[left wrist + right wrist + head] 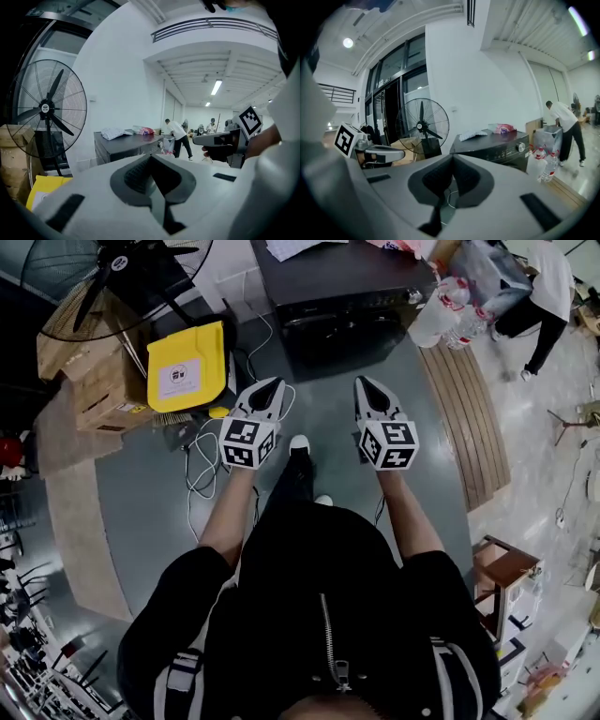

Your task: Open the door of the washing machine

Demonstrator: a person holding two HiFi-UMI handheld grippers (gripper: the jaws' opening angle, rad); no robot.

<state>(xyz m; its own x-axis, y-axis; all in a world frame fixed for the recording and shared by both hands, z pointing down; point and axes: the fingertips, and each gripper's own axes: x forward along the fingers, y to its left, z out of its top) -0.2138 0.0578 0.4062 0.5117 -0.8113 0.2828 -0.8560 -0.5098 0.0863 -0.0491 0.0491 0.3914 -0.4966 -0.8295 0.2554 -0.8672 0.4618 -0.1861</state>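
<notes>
Fan point(105, 276), boxes point(89, 376), cables point(201, 465) beside washing machine point(342, 324)

Left tongs point(273, 385) & right tongs point(363, 382): matt pale plastic shells, dark textured rubbery-looking pads point(136, 173). Washer point(347, 306): dark casing w/ soft satin sheen, shiny knob point(520, 147). Floor point(150, 512): smooth grey, low sheen. Boxes point(98, 381): brown cardboard, matt, rough. Fan point(103, 282): thin metal wire cage, black plastic-looking blades. Slatted platform point(469, 418): bare wood. Bottles point(459, 310): clear glossy plastic. Jacket point(375, 615): black matt cloth, metal zip.
</notes>
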